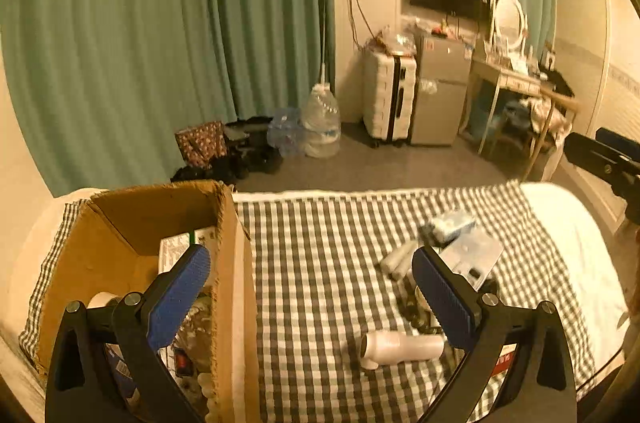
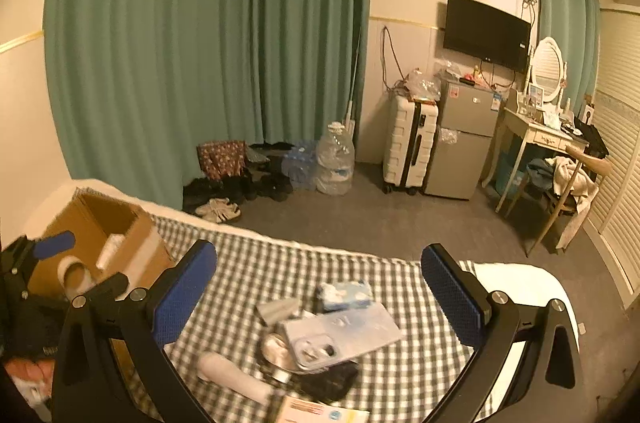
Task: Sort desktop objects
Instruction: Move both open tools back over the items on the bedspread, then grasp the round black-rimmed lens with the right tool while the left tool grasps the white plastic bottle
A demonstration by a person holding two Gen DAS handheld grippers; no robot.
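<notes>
Box: a brown cardboard box [image 1: 132, 223] sits open at the left end of the checked cloth [image 1: 320, 255]. Papers and small things are already inside.
Things to sort: a little pile lies on the cloth, well apart from the box. It has a white bottle [image 1: 400, 347] lying on its side, a flat pale packet [image 2: 344, 337], a blue and white tissue pack [image 2: 346, 295] and a small grey box [image 2: 278, 311].
Left gripper [image 1: 312, 287]: its two blue pads are spread wide with nothing between them. One finger hangs over the box, the other is near the pile.
Right gripper [image 2: 320, 291]: spread wide too and holding nothing, above the pile.
Hard to see: the pile is blurry, so the dark thing under the packet cannot be told. The bottom of the box is partly hidden by the left finger.
Edges: the cloth ends at a white edge on the far side and the right.
Open room: the middle of the cloth, between box and pile, is bare.
</notes>
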